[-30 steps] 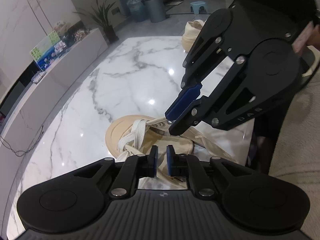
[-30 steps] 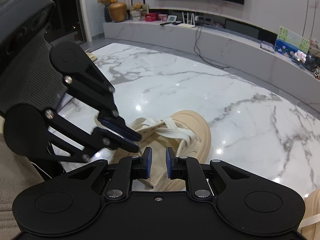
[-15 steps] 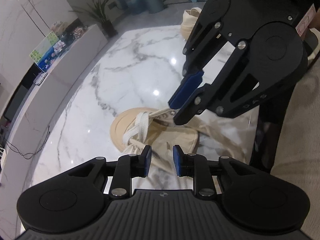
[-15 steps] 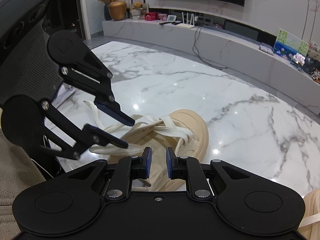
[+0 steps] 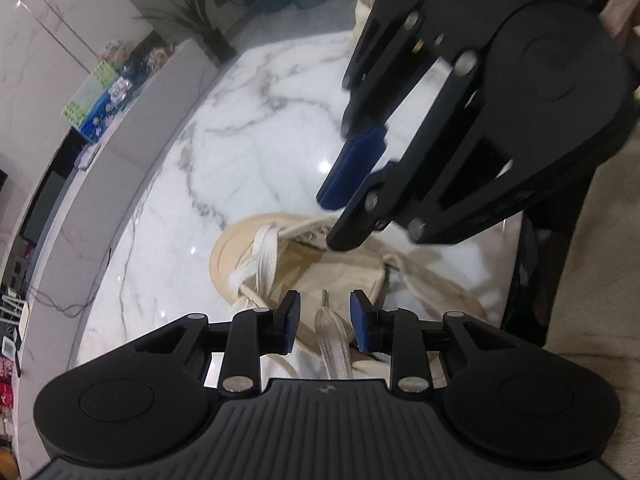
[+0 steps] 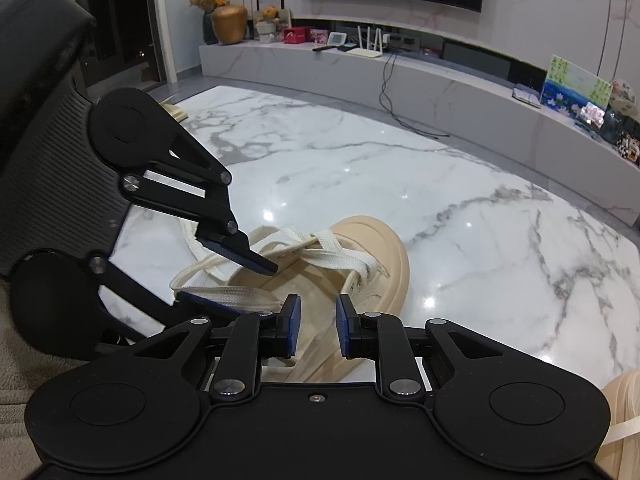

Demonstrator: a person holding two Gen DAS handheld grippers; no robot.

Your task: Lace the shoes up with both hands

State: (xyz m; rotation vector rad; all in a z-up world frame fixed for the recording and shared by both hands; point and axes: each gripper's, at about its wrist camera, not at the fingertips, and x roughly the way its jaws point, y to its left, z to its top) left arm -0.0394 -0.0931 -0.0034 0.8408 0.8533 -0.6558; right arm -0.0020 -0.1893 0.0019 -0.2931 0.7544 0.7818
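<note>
A beige canvas shoe [image 5: 340, 276] with white laces lies on the marble table [image 5: 248, 152]; it also shows in the right wrist view [image 6: 372, 256]. My left gripper [image 5: 325, 322] is open, and a loose flat lace end [image 5: 332, 344] lies between its fingers, ungripped. In the right wrist view the left gripper [image 6: 228, 280] is seen from the side, with the lace [image 6: 224, 294] draped over its lower finger. My right gripper [image 6: 317, 330] is open and empty just above the shoe's side; in the left wrist view the right gripper [image 5: 340, 216] hovers over the eyelets.
A second beige shoe [image 6: 624, 412] sits at the right edge of the right wrist view. A long marble shelf [image 6: 400, 80] with ornaments and a router stands beyond the table. A fabric sofa [image 5: 600, 280] borders the table's near side.
Both grippers have opened. The left one has let go of the lace, which now rests loose between its fingers. The right gripper has lifted slightly off the eyelets.
</note>
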